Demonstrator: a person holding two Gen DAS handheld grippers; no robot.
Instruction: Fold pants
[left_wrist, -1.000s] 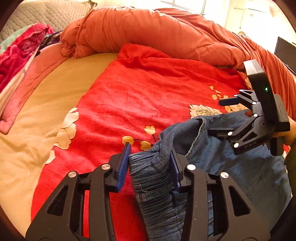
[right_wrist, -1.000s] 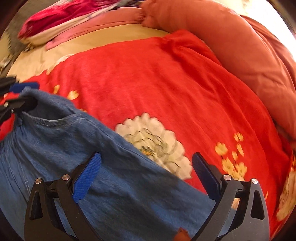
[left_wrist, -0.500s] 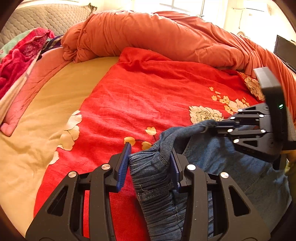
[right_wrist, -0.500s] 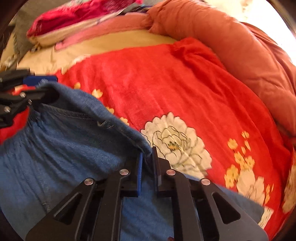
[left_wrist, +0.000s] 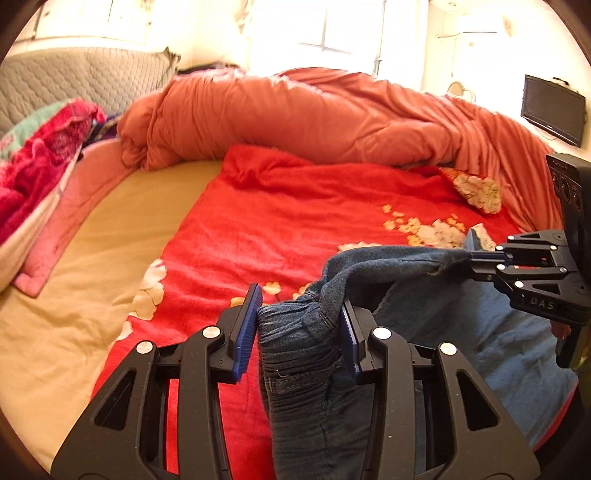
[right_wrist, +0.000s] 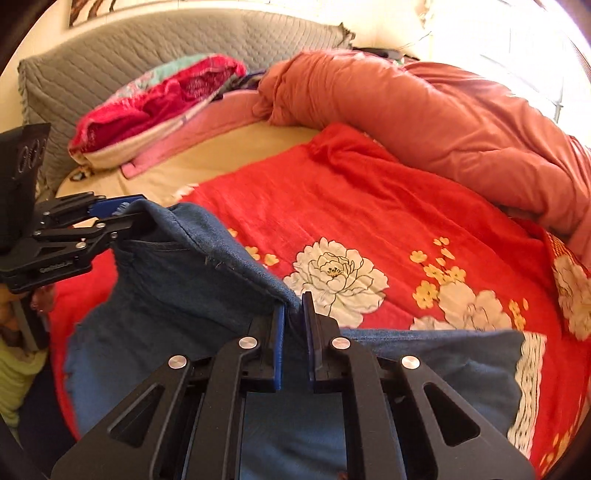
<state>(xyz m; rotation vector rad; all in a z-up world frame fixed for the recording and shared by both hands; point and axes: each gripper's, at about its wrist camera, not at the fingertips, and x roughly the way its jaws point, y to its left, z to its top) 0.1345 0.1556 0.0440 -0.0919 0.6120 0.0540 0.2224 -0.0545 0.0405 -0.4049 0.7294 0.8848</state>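
Tools (right_wrist: 293, 321) gripping jeans (right_wrist: 177, 288), red bedspread (right_wrist: 369, 214)

pants (right_wrist: 184, 295): I'm seeing faded blue denim, white lace trim at lower right
blanket (right_wrist: 369, 206): bright red, white and yellow flowers
comforter (left_wrist: 314, 122): burnt orange, plain
sheet (left_wrist: 74, 295): beige
headboard (right_wrist: 147, 55): grey, quilted
my gripper pads (left_wrist: 246, 325): blue on black

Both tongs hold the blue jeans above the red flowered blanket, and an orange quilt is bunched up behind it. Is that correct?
One detail is wrong: both tongs, left and right, do hold the blue jeans above the red flowered blanket, but both wrist views show the bunched quilt is salmon pink.
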